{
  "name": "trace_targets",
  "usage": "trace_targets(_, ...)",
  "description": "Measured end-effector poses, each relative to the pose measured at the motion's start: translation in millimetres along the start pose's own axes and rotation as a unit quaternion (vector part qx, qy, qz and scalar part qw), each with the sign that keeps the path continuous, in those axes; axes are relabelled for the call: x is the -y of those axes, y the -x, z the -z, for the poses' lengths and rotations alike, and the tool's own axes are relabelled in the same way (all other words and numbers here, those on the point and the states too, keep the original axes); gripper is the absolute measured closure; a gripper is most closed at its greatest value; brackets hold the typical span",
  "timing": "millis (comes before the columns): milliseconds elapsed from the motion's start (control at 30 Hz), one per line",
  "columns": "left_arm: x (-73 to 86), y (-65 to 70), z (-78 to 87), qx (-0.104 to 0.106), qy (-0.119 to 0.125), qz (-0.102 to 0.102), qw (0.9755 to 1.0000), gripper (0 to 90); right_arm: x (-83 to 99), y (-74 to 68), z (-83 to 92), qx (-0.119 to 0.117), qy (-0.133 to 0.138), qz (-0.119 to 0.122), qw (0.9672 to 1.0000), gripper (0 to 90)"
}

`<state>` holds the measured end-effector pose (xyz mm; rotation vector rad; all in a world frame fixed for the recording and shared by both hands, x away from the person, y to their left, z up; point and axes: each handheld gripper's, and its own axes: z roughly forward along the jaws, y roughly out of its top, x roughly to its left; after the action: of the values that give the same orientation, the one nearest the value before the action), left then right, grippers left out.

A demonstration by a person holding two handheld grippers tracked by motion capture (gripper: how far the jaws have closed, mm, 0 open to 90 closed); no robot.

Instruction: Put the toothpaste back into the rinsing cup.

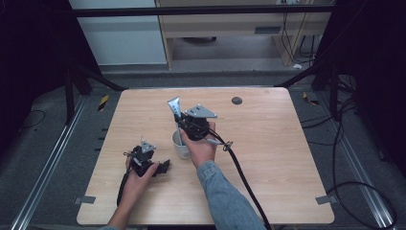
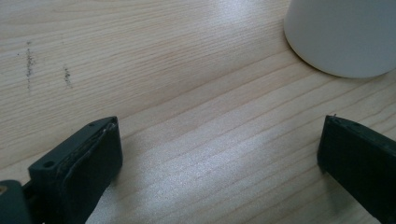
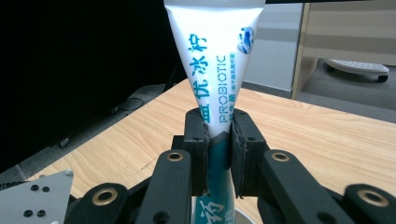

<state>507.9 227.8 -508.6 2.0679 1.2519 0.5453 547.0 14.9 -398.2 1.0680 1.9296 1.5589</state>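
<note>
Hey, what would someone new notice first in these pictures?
Probably the white and teal toothpaste tube, standing upright and pinched in the right tongs just above the white cup near the middle of the wooden table. The left tongs rest open on the tabletop beside that cup.

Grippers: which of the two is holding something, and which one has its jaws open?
The right gripper, above the white cup, is shut on the toothpaste tube. The left gripper rests on the table with jaws wide apart, nothing between them.

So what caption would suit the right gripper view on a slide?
Right gripper, jaws clamped on an upright toothpaste tube, above a white cup on the wooden table.
</note>
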Motion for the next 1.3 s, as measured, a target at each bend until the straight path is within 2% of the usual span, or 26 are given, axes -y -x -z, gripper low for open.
trace_targets(1300, -0.2, -0.3, -0.2, 0.001, -0.001, -0.001, 1.0000, 0.0, 21.8, 7.5, 0.7, 0.004, -0.026, -0.002, 0.9997, 78.2)
